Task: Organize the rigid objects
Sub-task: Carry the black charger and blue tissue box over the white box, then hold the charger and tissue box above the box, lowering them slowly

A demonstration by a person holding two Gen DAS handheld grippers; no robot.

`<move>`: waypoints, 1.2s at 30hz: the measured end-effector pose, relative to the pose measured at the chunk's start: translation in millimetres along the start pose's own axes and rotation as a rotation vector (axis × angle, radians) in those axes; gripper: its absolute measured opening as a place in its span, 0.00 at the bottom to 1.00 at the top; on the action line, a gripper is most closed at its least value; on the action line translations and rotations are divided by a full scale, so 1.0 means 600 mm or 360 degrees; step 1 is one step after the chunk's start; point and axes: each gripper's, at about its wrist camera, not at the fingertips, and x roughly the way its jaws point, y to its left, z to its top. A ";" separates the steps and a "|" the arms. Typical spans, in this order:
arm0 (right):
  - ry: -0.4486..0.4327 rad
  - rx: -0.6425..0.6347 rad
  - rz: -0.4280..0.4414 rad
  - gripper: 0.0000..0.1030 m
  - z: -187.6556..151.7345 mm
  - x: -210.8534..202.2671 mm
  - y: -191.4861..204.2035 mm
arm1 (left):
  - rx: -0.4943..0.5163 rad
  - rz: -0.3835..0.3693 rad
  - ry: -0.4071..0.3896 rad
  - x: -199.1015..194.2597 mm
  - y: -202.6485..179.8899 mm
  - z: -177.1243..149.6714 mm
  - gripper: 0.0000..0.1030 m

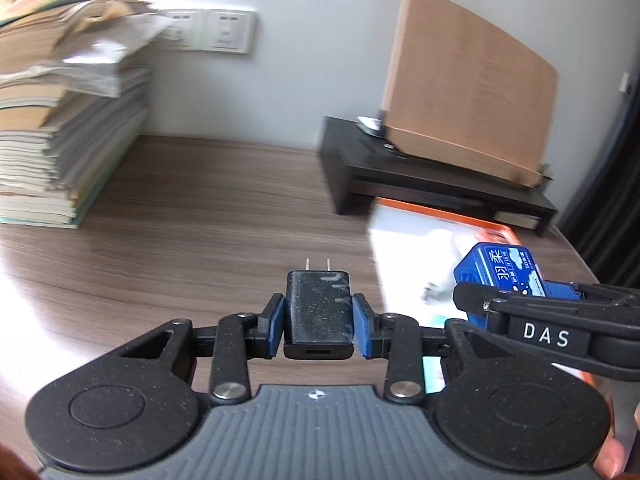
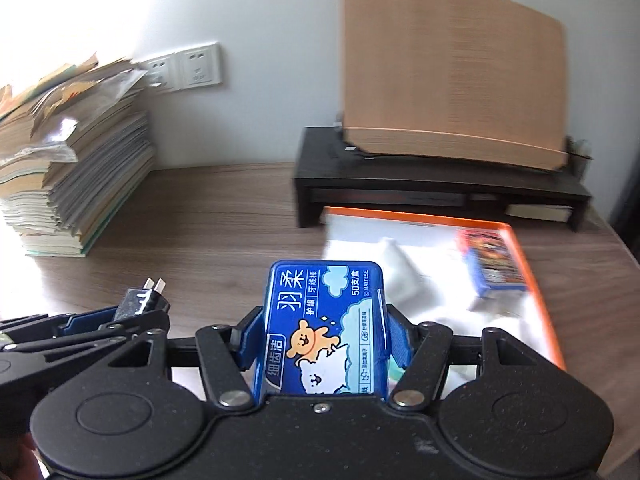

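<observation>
Closest in, the left gripper [image 1: 319, 317] is clamped on a black charger [image 1: 319, 308], its blue pads pressed against the two flat sides and the prongs pointing away over the table [image 1: 192, 216]. Just beside it, the right gripper [image 2: 323, 334] is closed around a blue box [image 2: 323, 328] of floss picks, held by its long edges above the near end of an orange-rimmed tray [image 2: 532, 280]. Both things look stiff and light; the charger's smooth plastic could slip if pinched near a corner, so the flat sides are the sound place, and the box seems thin-walled enough to dent under a hard squeeze. In the tray lie something white and a small colourful box [image 2: 494, 258]. The table is wood-grained brown; a book stack [image 2: 76, 184] stands at the left, a black riser [image 2: 436, 188] carries a tan board [image 2: 452, 76], and wall sockets [image 2: 184, 68] sit on the pale wall behind.
</observation>
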 end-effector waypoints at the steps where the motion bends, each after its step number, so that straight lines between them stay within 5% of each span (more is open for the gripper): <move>1: -0.0003 0.0019 -0.0019 0.72 -0.006 -0.011 -0.021 | 0.0020 -0.0014 0.0005 -0.001 -0.022 -0.004 0.35; 9: -0.0024 0.0156 -0.0164 0.72 -0.053 -0.090 -0.178 | 0.0103 -0.0109 0.0020 0.000 -0.156 -0.027 0.35; 14: -0.0040 0.0188 -0.0176 0.72 -0.067 -0.114 -0.221 | 0.0149 -0.0111 0.0016 0.005 -0.202 -0.037 0.35; 36: -0.0051 0.0104 -0.0039 0.72 -0.065 -0.114 -0.215 | 0.0154 -0.0017 -0.0024 -0.008 -0.223 -0.027 0.35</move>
